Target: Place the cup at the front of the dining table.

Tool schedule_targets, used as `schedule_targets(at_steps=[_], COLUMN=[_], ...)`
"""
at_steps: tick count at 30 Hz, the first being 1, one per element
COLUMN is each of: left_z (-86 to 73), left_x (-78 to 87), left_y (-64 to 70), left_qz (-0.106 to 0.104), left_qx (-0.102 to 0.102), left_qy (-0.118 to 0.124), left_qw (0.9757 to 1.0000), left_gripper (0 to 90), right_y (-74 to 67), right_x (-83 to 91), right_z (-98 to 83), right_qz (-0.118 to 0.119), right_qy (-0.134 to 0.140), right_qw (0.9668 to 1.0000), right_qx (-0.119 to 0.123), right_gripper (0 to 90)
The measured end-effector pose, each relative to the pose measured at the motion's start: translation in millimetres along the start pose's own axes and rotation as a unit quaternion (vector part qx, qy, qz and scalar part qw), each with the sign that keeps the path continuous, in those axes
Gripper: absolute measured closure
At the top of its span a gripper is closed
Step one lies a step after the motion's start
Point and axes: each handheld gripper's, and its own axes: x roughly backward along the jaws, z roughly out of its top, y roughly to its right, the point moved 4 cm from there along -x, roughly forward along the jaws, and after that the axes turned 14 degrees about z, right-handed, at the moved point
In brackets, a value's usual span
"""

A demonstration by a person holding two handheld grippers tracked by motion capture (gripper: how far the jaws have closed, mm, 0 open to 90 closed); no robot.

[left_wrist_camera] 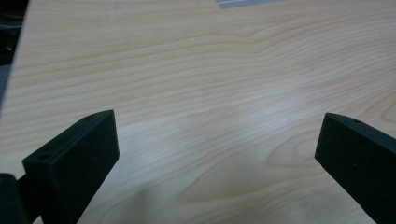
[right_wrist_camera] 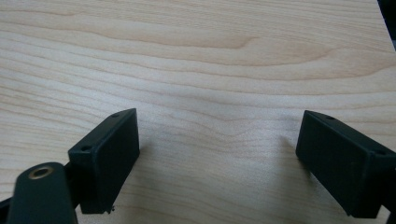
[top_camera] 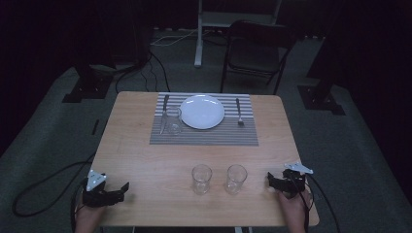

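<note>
We see two empty glasses, the left glass [top_camera: 201, 178] and the right glass [top_camera: 236, 178], standing side by side near the table's [top_camera: 145, 145] front edge. Our left gripper [top_camera: 121, 190] and right gripper [top_camera: 270, 180] rest on the wood either side, jaws spread wide, gripping nothing. Beyond them lies a striped placemat [top_camera: 204, 136] with a white plate [top_camera: 202, 111].

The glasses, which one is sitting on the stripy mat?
The glass beside the white plate, at its left. It stands on the striped placemat; the other two glasses stand on bare wood near the grippers.
</note>
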Motion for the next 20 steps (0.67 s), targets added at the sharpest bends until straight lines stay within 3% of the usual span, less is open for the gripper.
schedule_targets(at_steps=[11, 20], left_z=[-8.0, -10.1], left_x=[7.1, 3.9], left_y=[-25.1, -23.2], left_qz=[0.024, 0.024], left_qx=[0.036, 0.042], left_qy=[0.022, 0.004], left_qw=[0.9988, 0.9988], left_gripper=[0.2, 0.2], right_y=[1.2, 1.8], right_x=[0.2, 0.4], right_z=[0.0, 0.1], right_qz=[-0.007, -0.008], right_qy=[0.002, 0.003], right_qw=[0.9999, 0.9999], right_qx=[-0.008, -0.01], right_gripper=[13.1, 13.3])
